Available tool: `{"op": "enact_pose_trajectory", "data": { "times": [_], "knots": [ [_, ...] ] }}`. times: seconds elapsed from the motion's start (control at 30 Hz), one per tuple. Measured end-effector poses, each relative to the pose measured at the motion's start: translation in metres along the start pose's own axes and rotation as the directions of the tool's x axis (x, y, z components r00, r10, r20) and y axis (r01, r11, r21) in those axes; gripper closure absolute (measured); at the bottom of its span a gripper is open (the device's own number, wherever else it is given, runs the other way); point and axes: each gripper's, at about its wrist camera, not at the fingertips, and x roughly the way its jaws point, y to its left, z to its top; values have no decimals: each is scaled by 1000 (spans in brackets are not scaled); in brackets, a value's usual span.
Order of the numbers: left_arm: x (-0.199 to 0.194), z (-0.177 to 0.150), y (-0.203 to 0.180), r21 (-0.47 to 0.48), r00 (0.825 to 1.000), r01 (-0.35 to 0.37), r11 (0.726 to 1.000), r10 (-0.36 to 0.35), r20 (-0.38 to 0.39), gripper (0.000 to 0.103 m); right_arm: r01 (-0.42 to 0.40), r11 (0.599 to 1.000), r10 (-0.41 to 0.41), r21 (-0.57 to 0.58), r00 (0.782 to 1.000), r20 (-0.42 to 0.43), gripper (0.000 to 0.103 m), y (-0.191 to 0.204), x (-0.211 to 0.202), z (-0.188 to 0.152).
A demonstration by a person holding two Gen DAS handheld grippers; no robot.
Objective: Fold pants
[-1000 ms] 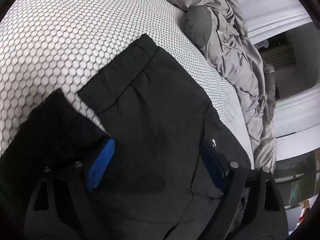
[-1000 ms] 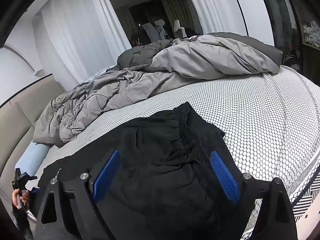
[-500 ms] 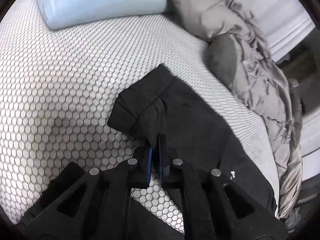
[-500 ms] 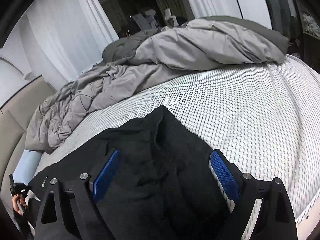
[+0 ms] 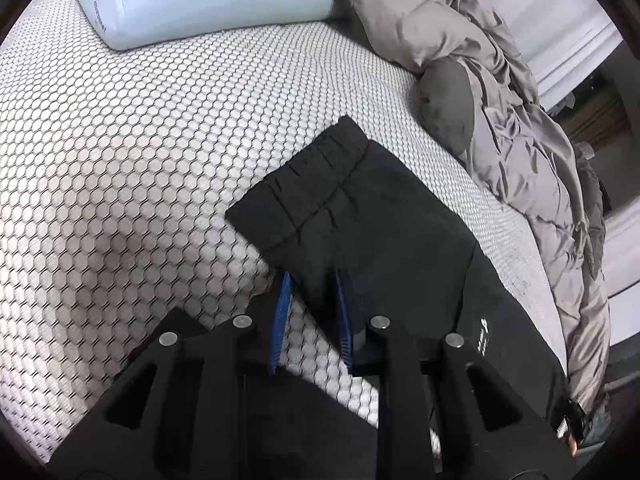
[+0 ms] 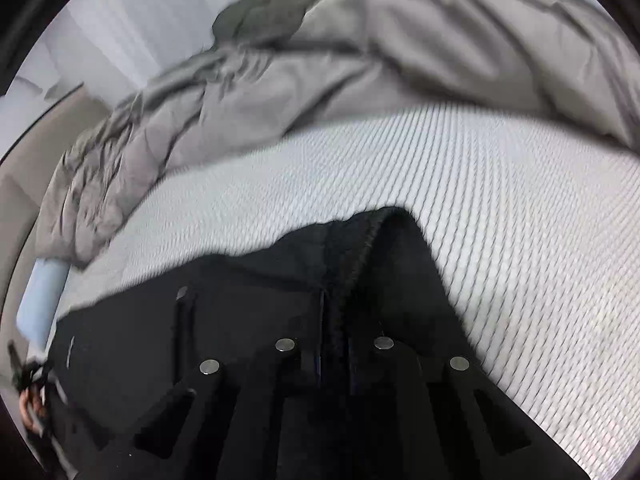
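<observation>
Black pants [image 5: 380, 220] lie on the honeycomb-patterned mattress [image 5: 140, 140], one leg's gathered cuff [image 5: 304, 184] pointing up-left. My left gripper [image 5: 311, 280] is at the near edge of that leg. Its jaws are opening, the blue pads [image 5: 280, 312] stand apart, and the cloth edge lies loose between the tips. In the right wrist view, which is motion-blurred, my right gripper [image 6: 334, 300] is shut on a raised ridge of the pants [image 6: 260, 300], with the pads hidden in the fabric.
A pale blue pillow [image 5: 200, 0] lies at the head of the bed. A crumpled grey duvet [image 5: 520, 140] is piled along the far side [image 6: 360, 60]. White mattress [image 6: 520, 220] stretches to the right of the pants. A hand [image 6: 30, 404] shows at the lower left.
The left jaws closed on the leg's edge, then parted again. The right gripper swept across the bed and went from wide open to shut on a fold of the pants.
</observation>
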Motion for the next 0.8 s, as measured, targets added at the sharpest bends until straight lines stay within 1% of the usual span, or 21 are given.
{"op": "enact_pose_trajectory", "data": {
  "times": [0.03,0.07,0.1,0.13,0.17,0.2,0.23,0.27,0.3,0.33,0.37,0.43,0.53,0.57,0.6,0.63,0.67,0.77,0.8],
  "knots": [
    [-11,-2,6,3,1000,12,1000,-12,5,85,78,997,-77,9,997,-4,80,-1,2,7],
    [-21,-5,9,12,1000,20,1000,-21,15,83,141,990,-141,5,990,-12,77,-1,-1,8],
    [-35,-7,13,26,999,31,999,-32,29,72,175,985,-175,2,985,-9,76,0,-10,8],
    [-59,-13,21,43,998,39,998,-41,55,51,149,989,-149,1,989,9,66,0,-22,5],
    [-74,-17,25,49,996,38,998,-42,78,42,101,995,-101,2,994,38,45,-1,-41,-1],
    [-92,-24,30,56,992,44,997,-50,117,31,63,998,-63,7,994,88,35,-3,-67,-12],
    [-112,-33,36,66,986,58,996,-68,154,23,43,999,-44,4,990,132,17,-3,-88,-22],
    [-127,-43,43,78,982,68,995,-81,172,19,21,1000,-20,-6,980,197,6,-4,-116,-40],
    [-140,-52,48,89,979,76,993,-91,182,16,9,1000,-5,-15,970,243,4,-5,-138,-56],
    [-152,-63,54,100,976,80,992,-99,193,15,0,1000,7,-25,962,274,4,-7,-158,-75],
    [-160,-75,58,113,976,79,990,-100,193,15,-4,1000,13,-31,957,290,3,-3,-169,-91],
    [-174,-101,73,126,979,84,989,-105,173,15,-8,1000,10,-9,949,316,2,-13,-197,-130],
    [-179,-134,90,119,980,122,985,-138,143,15,-39,998,18,56,941,337,2,-22,-214,-178],
    [-178,-142,94,111,981,125,986,-140,136,15,-55,995,24,82,939,342,2,-27,-219,-194],
    [-171,-149,97,110,984,126,986,-139,115,20,-66,992,25,107,938,345,2,-30,-221,-207],
    [-162,-154,99,108,986,135,985,-144,87,30,-77,989,29,127,940,340,2,-33,-221,-218],
    [-156,-157,100,101,986,150,984,-156,60,34,-86,986,34,143,942,335,2,-36,-220,-229],
    [-135,-156,101,87,984,172,981,-175,38,46,-114,975,49,189,947,317,2,-45,-217,-252],
    [-129,-155,100,79,984,168,983,-171,42,56,-118,972,51,204,950,308,2,-47,-215,-256]
  ]
}}
